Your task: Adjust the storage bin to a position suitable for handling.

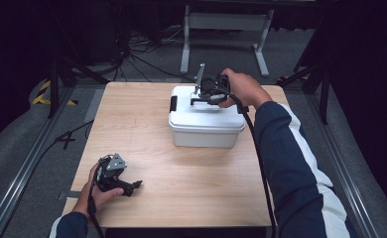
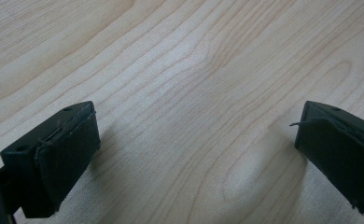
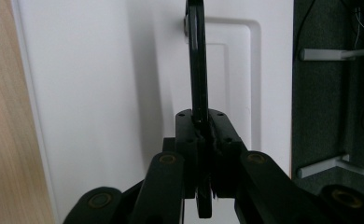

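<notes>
**Right gripper clamped on the white box's handle**

Pale wood-grain tabletop (image 1: 147, 124) stood on grey carpet, with dark surroundings and a grey metal frame (image 1: 225, 22) behind. No brand, label or readable writing showed on anything. The white plastic box (image 1: 206, 124) sat toward the table's far side, rectangular, with a smooth lid bearing a recessed panel, a black latch (image 1: 173, 103) on its end, and a thin black handle (image 3: 198, 70) raised upright. The right gripper (image 3: 203, 135) sat over the lid, its jaws clenched on that handle, which ran straight up between the fingertips. The left gripper (image 2: 196, 149) rested well apart from the box, jaws spread wide, bare wood between its fingers (image 2: 68, 154).
</notes>
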A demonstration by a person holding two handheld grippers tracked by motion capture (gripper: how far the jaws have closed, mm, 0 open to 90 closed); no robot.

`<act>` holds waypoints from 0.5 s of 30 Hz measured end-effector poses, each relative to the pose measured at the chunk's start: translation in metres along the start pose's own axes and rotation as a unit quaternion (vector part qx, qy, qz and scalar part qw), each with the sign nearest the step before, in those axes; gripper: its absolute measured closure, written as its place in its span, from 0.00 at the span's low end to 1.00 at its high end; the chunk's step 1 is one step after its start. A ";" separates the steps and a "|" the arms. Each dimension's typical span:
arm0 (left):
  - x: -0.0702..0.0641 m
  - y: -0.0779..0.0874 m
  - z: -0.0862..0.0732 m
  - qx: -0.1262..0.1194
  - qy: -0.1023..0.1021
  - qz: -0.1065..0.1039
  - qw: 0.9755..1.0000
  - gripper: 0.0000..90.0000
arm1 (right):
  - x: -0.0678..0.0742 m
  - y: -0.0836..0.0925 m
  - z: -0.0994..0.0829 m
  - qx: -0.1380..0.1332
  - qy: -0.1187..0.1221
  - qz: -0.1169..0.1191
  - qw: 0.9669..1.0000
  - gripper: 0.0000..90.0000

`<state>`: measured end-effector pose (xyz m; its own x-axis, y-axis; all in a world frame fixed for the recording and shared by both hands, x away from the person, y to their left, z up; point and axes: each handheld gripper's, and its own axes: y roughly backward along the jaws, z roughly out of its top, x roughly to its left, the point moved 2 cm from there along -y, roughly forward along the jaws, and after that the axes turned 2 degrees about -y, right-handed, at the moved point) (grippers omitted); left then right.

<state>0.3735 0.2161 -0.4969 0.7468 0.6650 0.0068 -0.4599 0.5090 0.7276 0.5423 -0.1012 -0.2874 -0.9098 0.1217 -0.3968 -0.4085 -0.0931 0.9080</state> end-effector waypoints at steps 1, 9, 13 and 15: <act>0.000 0.000 0.000 0.000 0.000 0.000 1.000 0.00 | 0.000 0.000 0.000 -0.004 -0.001 0.001 1.000 0.94; 0.000 0.000 0.000 0.000 -0.001 0.001 1.000 0.00 | -0.001 0.005 0.002 -0.005 0.005 0.003 1.000 0.94; 0.000 0.000 0.000 -0.001 -0.003 0.002 1.000 0.00 | -0.002 0.011 0.004 -0.011 0.006 0.001 1.000 0.94; 0.000 0.000 0.000 -0.001 -0.003 0.002 1.000 0.00 | -0.001 0.013 0.005 -0.012 0.007 0.003 1.000 0.94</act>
<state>0.3739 0.2163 -0.4968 0.7478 0.6638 0.0134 -0.4633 0.5072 0.7267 0.5388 -0.0980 -0.2745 -0.9130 0.1074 -0.3936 -0.4047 -0.1175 0.9069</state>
